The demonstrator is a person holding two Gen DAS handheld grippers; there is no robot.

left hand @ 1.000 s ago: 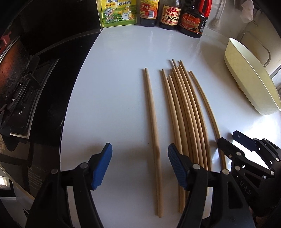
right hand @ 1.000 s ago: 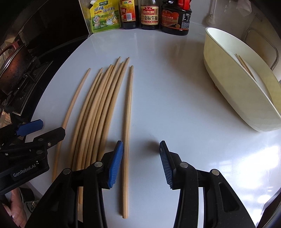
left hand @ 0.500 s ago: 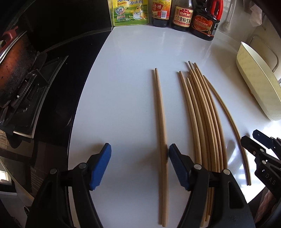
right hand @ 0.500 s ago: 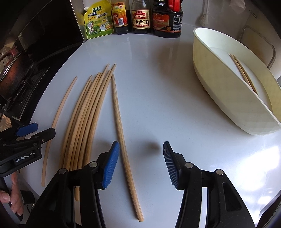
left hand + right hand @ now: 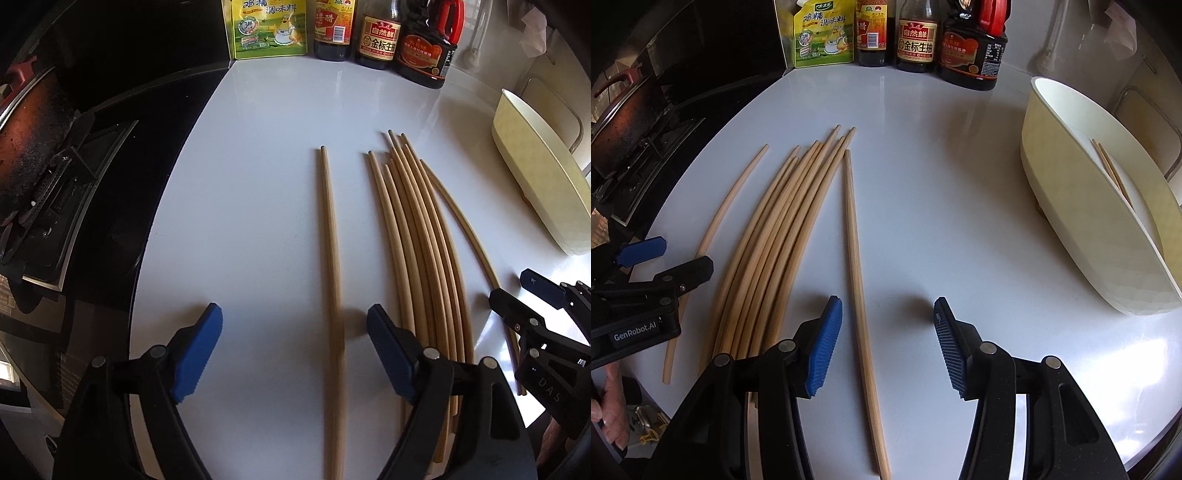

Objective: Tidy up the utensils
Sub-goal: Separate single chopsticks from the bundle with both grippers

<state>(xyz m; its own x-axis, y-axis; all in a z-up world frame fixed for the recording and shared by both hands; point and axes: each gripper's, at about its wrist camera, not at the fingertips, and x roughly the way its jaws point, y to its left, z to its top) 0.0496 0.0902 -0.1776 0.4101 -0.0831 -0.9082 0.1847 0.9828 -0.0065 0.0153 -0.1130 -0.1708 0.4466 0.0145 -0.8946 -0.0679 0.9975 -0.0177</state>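
Left gripper [image 5: 295, 347], jaws just widened, straddles lone tan wooden chopstick [image 5: 330, 258] mid white worktop [image 5: 258, 166]; right gripper [image 5: 888, 339] spread, empty. Risk: round stick rolling away.

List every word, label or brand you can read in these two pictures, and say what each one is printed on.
"GenRobot.AI": on the left gripper body.
"DAS": on the right gripper body, cut off.
"鸡精调味料": on the yellow-green seasoning pouch.
"太太乐": small logo at that pouch's top.
"自然鲜" and "金标生抽": on the soy sauce bottle.
"香醋": on the vinegar bottle.
Red-capped dark bottle: print too small to read.
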